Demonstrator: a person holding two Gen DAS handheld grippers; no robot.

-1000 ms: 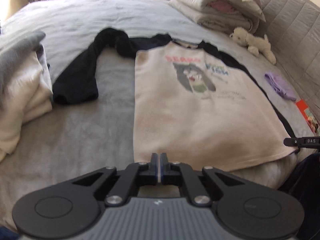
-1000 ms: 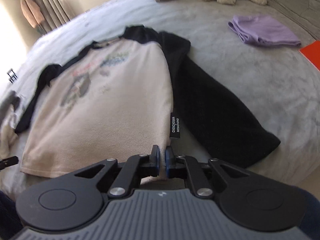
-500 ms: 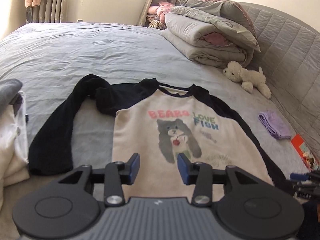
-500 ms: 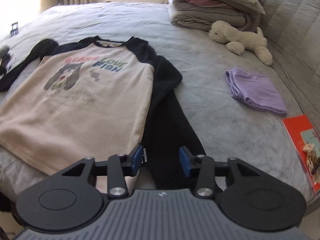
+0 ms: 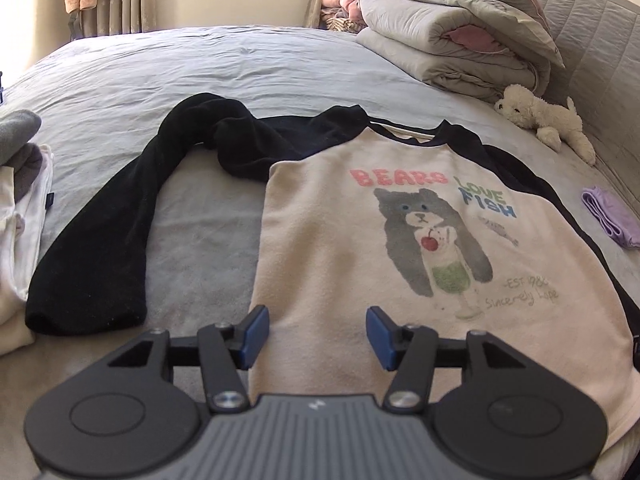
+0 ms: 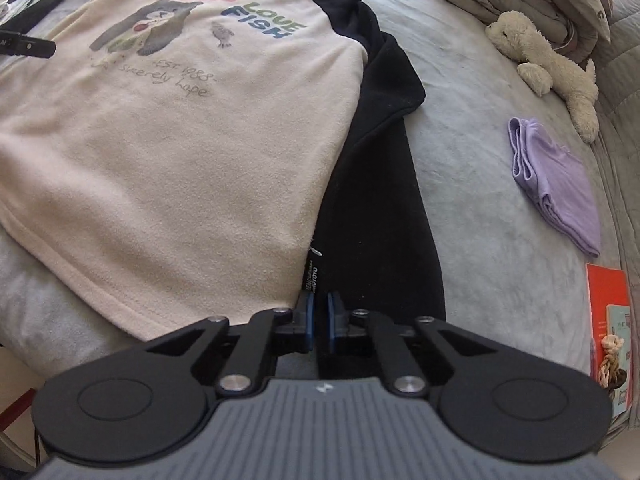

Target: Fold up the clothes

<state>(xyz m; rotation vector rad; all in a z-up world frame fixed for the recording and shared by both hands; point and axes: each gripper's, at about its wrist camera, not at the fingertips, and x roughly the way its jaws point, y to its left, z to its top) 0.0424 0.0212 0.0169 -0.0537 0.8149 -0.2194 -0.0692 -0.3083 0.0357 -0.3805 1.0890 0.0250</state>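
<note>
I see one raglan sweatshirt (image 5: 360,240) spread flat by the near edge of the bed (image 5: 200,72), with one folded lilac cloth (image 6: 556,184) and one plush dog (image 6: 548,68) toward its right edge. My left gripper (image 5: 316,332) is opening over the hem with nothing between its pads. My right gripper (image 6: 318,320) is clenched at the hem's side label (image 6: 312,276); whether it pinches fabric I cannot tell.

Fuzzy matt fleece sweatshirt (image 5: 340,264) lies on a soft grey cloth bedspread (image 5: 200,76) near a plush toy (image 5: 548,120).

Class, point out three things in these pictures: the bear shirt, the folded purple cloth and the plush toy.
bear shirt (image 5: 328,264): left wrist view, on the cream front panel.
purple cloth (image 6: 560,184): right wrist view, on its flat top.
plush toy (image 6: 548,60): right wrist view, on its body.
</note>
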